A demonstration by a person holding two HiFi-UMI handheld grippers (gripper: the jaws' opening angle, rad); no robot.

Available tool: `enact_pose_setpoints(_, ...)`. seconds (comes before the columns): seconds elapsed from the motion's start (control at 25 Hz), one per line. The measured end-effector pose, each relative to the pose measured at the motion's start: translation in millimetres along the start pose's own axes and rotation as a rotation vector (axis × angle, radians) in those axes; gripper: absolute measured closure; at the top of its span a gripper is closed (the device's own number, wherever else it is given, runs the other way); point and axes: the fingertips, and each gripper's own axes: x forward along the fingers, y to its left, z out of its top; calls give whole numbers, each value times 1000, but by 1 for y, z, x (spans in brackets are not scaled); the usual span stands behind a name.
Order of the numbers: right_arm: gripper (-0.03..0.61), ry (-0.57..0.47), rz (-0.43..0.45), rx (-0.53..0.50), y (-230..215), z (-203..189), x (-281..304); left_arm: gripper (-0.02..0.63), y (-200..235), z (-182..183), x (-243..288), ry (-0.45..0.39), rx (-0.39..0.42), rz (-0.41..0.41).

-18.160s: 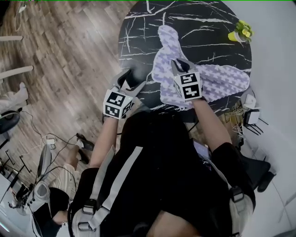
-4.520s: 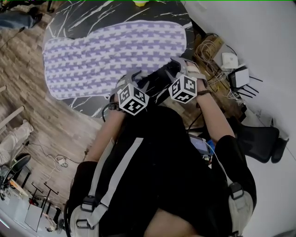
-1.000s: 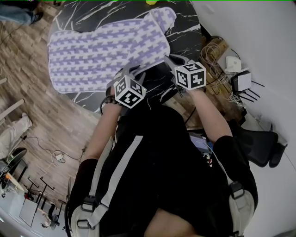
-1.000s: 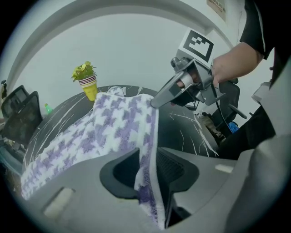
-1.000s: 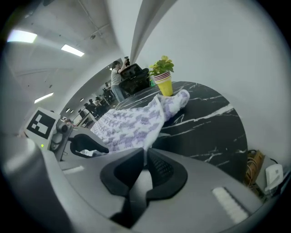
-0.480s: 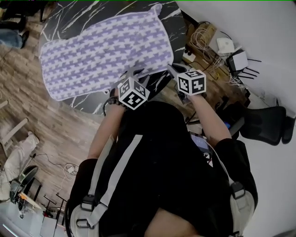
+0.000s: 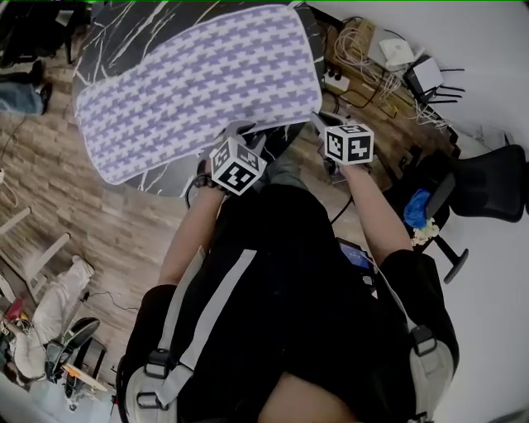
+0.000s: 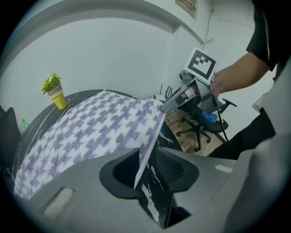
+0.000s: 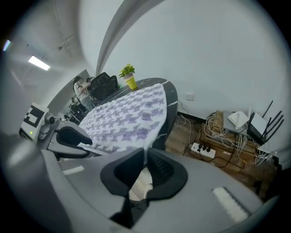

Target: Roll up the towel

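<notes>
On the round black marble table [image 7: 132, 33], laid flat toward 11 o'clock: purple-and-white houndstooth towel [image 7: 198, 83]. Gripped at its 5 o'clock edge by left gripper [image 7: 241, 130] and right gripper [image 7: 318, 122] (edge lifted taut between). Apparently no roll started; all rolling left.

No words, brand names or numbers can be read anywhere. The only signs are black-and-white square code patterns: on one marker cube [image 7: 238, 165] just left of centre in the head view and on a second marker cube [image 7: 348, 144] just right of centre. In the left gripper view, a small wall plaque [image 8: 186, 4] at the top edge, right of centre, carries print too blurred and cropped to read.
</notes>
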Motion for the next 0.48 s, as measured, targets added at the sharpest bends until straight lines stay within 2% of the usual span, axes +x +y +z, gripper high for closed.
enact_pose_setpoints(0.16, 543, -23, -34, 6, -2, -4, -5, 483, -4, -11, -12, 8, 5, 11)
enact_pose_setpoints(0.48, 486, -54, -111, -15, -7, -1, -14, 483, -5, -34, -32, 10, -26, 36)
